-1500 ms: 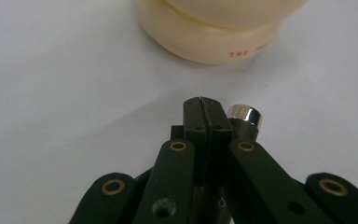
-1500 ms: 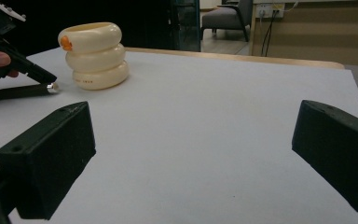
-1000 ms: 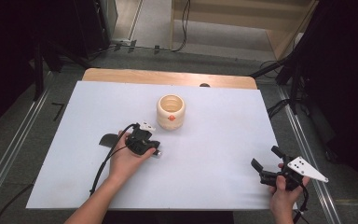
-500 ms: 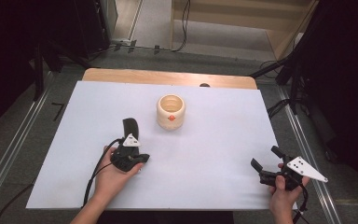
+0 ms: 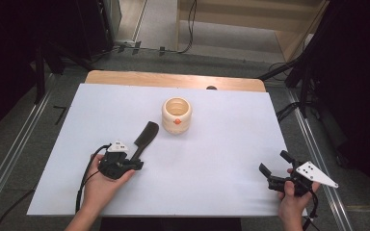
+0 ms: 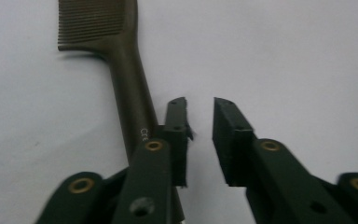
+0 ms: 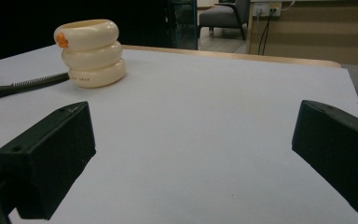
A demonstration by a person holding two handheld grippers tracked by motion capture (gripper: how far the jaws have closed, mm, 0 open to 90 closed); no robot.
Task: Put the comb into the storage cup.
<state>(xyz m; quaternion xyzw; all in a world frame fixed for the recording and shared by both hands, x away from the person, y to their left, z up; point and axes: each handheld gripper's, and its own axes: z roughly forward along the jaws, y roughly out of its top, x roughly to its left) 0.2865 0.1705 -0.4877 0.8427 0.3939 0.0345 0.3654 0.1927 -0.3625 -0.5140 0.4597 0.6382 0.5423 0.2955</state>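
Observation:
A dark comb [image 5: 144, 137] lies flat on the white sheet, its toothed head toward the cream ribbed cup [image 5: 177, 115]. My left gripper [image 5: 137, 162] sits at the handle end. In the left gripper view its jaws have just been opening; the gap of the left gripper [image 6: 199, 105] is empty, and the comb [image 6: 126, 88] lies beside and under the left jaw, not pinched. My right gripper [image 5: 273, 162] rests near the sheet's front right corner, open wide with nothing in it. In the right gripper view, the right gripper [image 7: 193, 126] faces the cup [image 7: 91, 53] and the comb [image 7: 23, 86].
The white sheet [image 5: 231, 139] covers a wooden table [image 5: 173, 79] whose far edge shows behind it. Metal rails run along both sides of the table. The cup has an orange spot on its side.
The comb has swung from pointing left to pointing at the cup and now lies on the sheet. The left hand drew back toward the near left, its jaws parted off the handle. The right hand stayed still.

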